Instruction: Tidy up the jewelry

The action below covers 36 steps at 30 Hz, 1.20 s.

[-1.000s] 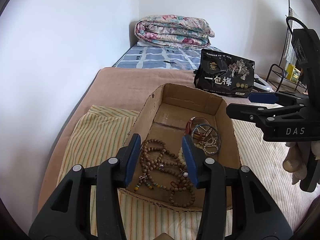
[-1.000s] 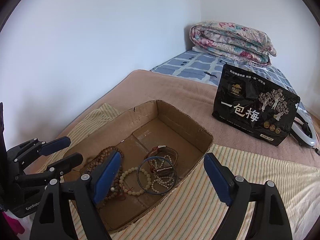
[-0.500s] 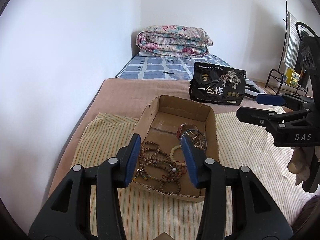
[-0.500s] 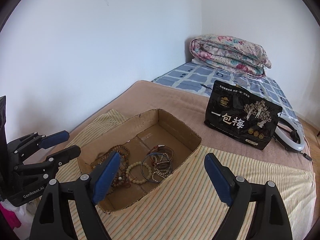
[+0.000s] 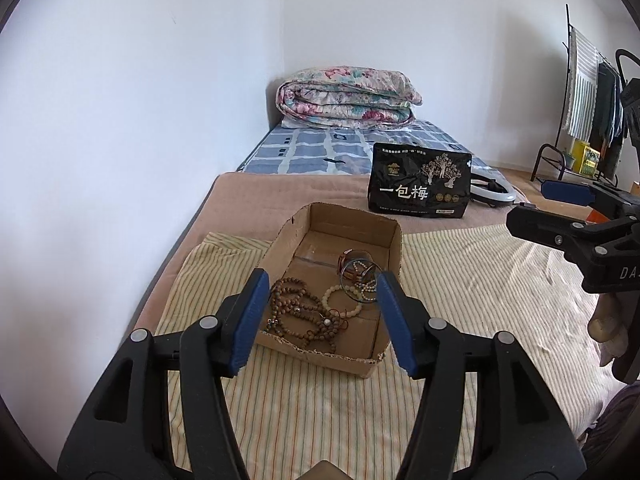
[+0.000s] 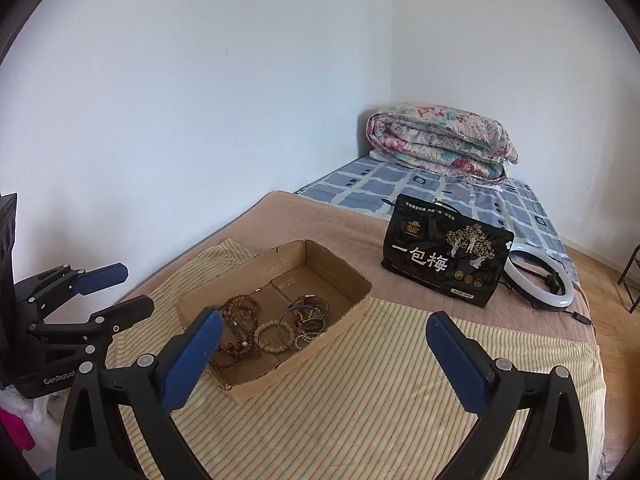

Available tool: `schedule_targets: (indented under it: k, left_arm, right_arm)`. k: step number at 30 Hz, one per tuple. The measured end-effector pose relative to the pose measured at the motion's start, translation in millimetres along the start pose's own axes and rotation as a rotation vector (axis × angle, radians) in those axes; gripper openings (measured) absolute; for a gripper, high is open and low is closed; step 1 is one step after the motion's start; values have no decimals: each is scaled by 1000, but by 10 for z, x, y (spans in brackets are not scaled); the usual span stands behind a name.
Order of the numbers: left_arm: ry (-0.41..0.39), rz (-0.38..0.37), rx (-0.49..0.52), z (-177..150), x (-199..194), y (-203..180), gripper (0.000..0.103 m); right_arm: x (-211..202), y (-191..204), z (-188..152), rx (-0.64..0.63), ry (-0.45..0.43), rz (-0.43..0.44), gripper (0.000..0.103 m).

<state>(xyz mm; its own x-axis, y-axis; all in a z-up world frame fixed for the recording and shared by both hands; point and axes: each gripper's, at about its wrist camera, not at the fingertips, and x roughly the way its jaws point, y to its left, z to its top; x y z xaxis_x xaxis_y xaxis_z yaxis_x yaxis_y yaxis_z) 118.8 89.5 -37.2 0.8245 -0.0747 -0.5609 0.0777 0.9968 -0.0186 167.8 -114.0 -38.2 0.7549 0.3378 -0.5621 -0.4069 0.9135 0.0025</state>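
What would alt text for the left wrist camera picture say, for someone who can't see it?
A shallow cardboard box of beaded bracelets sits on a striped cloth on a bed, framed by the open, empty left gripper. A black snack bag stands behind it; the right gripper shows at the right edge.

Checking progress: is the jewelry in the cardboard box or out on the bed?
In. The bead strands and bracelets lie inside the cardboard box; none shows outside.
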Motion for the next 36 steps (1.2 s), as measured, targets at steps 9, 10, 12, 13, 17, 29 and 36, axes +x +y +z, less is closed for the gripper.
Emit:
schedule_targets:
  k: [9, 10, 12, 13, 17, 29, 36]
  left_arm:
    - [-34, 27, -16, -46, -393, -221, 77]
    - [-36, 26, -16, -47, -431, -238, 77]
    - [-44, 31, -16, -46, -507, -279, 79]
    - [-48, 33, -17, -47, -543, -298, 81]
    - [-68, 48, -27, -66, -664, -353, 88]
    - [-73, 104, -14, -143, -808, -468, 102]
    - [-75, 112, -38, -141, -827, -482, 102]
  right_arm:
    - [-323, -205, -254, 14, -12, -26, 103]
    - [-341, -228, -281, 20, -13, -25, 103]
    - [-388, -281, -338, 38, -21, -24, 103]
    - [-412, -304, -363, 47, -26, -26, 103]
    - [-488, -389, -415, 73, -43, -31, 103]
    - [-568, -441, -516, 76, -54, -52, 103]
    - [-649, -417, -497, 97, -87, -51, 103]
